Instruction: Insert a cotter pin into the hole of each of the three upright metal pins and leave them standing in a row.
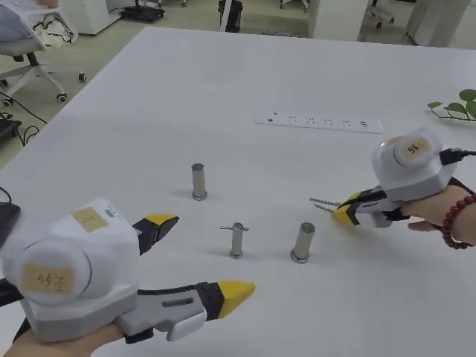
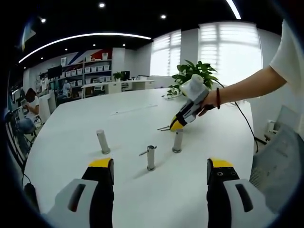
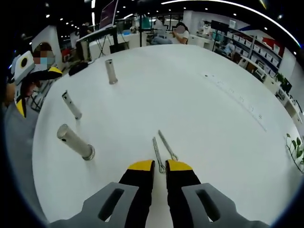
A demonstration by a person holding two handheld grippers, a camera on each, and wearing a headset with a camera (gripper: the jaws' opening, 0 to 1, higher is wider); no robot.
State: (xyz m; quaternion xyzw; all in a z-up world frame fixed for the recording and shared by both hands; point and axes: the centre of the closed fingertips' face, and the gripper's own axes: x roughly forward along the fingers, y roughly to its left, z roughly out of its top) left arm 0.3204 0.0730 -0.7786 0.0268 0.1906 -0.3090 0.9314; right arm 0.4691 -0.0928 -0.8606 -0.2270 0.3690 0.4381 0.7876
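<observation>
Three upright metal pins stand on the white table [image 1: 223, 97]: a far-left pin [image 1: 198, 182], a middle pin [image 1: 236, 240] and a right pin [image 1: 302, 243]. A cotter pin [image 1: 234, 227] sits crosswise through the middle pin's top. My right gripper [image 1: 343, 213] hovers just right of the right pin, shut on two cotter pins [image 3: 161, 149] that stick out toward it. The same cotter pins [image 2: 164, 128] show beside the right pin [image 2: 177, 141]. My left gripper [image 1: 199, 255] is open and holds nothing, near the front of the table, short of the middle pin [image 2: 151, 157].
A white power strip [image 1: 320, 120] lies flat beyond the pins. Green plant leaves [image 1: 455, 108] reach in at the table's right edge. Office chairs [image 1: 30, 52] stand on the floor past the left edge. A person's bare arm [image 2: 247, 88] carries the right gripper.
</observation>
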